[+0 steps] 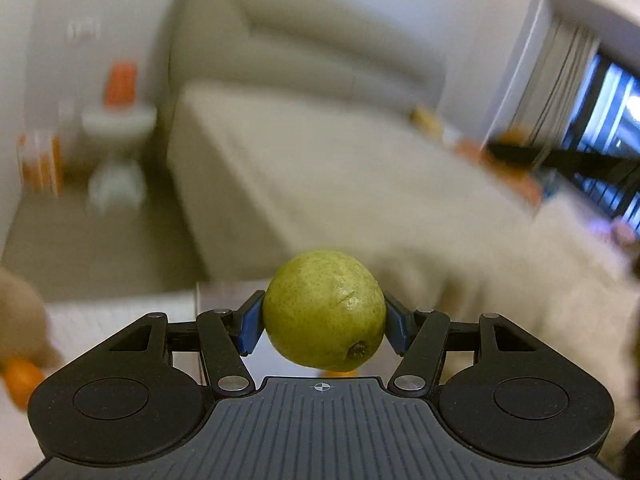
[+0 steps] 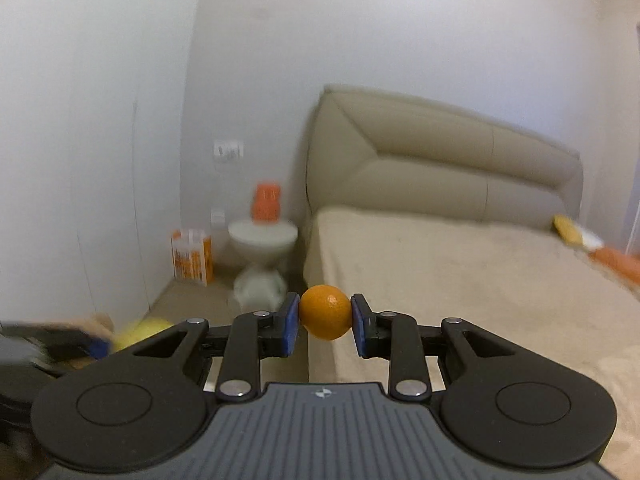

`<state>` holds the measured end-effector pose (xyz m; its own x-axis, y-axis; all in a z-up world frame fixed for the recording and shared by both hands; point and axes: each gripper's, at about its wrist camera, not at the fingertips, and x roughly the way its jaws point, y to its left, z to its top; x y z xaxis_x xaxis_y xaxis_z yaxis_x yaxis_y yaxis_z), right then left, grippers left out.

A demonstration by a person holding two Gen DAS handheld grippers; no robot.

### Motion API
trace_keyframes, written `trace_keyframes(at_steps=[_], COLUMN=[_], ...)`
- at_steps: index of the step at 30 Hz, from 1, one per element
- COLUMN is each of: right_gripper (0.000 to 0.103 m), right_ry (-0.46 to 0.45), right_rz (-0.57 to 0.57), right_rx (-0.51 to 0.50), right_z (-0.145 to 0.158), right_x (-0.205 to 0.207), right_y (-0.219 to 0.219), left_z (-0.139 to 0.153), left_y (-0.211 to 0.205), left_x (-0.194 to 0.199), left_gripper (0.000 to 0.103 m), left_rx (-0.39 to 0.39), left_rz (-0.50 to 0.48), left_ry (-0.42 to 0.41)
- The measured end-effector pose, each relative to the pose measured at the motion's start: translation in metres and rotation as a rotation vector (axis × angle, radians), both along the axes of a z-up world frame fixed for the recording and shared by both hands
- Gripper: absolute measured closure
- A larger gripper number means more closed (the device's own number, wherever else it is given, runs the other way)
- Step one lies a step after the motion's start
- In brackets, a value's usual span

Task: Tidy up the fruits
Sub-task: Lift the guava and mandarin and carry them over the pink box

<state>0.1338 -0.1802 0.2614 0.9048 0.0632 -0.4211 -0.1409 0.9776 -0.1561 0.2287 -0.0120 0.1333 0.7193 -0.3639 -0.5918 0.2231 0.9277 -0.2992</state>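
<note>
My left gripper is shut on a green pear and holds it in the air, stem end toward the camera. My right gripper is shut on a small orange, also held in the air beside the bed. In the right wrist view the left gripper shows blurred at the lower left with the pear in it. Another orange fruit shows at the lower left edge of the left wrist view, blurred.
A beige bed with a padded headboard fills the right. A white round side table carries an orange object. An orange-white bag stands by the wall. Orange and yellow items lie on the bed's far side.
</note>
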Motion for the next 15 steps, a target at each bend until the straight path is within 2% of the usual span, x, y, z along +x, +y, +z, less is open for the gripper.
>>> trace_keyframes(at_steps=[3, 6, 9, 15], right_gripper=[0.076, 0.076, 0.076, 0.076], right_ry=[0.092, 0.171, 0.275, 0.410], right_rz=[0.002, 0.021, 0.052, 0.068], right_rx=[-0.034, -0.068, -0.051, -0.001], right_z=[-0.029, -0.056, -0.085, -0.138], right_x=[0.027, 0.050, 0.074, 0.095], right_y=[-0.006, -0.004, -0.002, -0.005], left_z=[-0.044, -0.072, -0.080, -0.083], left_y=[-0.015, -0.020, -0.031, -0.038], left_x=[0.023, 0.035, 0.028, 0.012], left_gripper=[0.037, 0.037, 0.037, 0.037], left_rx=[0.045, 0.089, 0.184, 0.256], left_rz=[-0.033, -0.072, -0.103, -0.134], left_ry=[0.084, 0.164, 0.128, 0.039])
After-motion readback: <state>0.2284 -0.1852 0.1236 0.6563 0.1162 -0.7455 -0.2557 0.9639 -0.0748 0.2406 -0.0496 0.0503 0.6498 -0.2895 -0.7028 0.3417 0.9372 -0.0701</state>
